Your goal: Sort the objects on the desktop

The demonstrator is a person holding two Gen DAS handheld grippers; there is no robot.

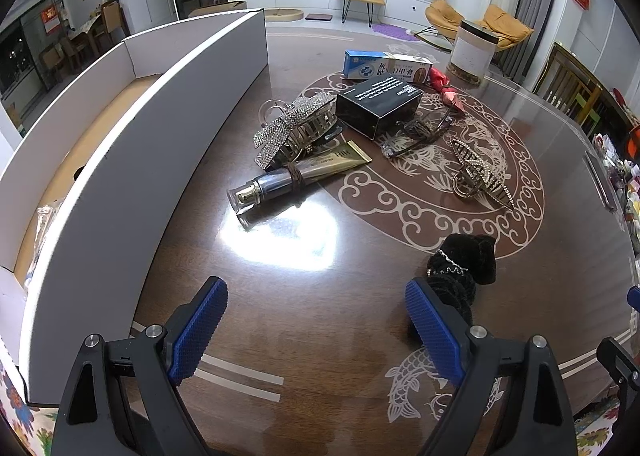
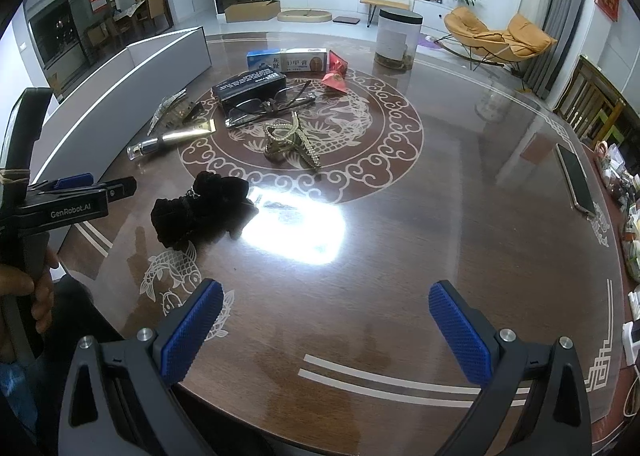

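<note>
Blue-padded, both tools gape wide and empty: left tool [image 1: 316, 330], right tool [image 2: 326, 332]. Black velvet scrunchies [image 1: 464, 268] lie on the bench [image 1: 320, 336] at two o'clock of the left tool. "GenRobot.AI" marks its side. Beyond, a gold tube [image 1: 298, 175] reads "HIH".

The left claw [image 1: 316, 330] points steeply downward, its blue-padded fingers [image 1: 198, 330] spread wide with nothing between them. The right claw [image 2: 326, 332] tilts down alike, its jaws equally wide and empty. A hand [image 2: 30, 292] grips the left claw's handle at the right view's left edge.
</note>
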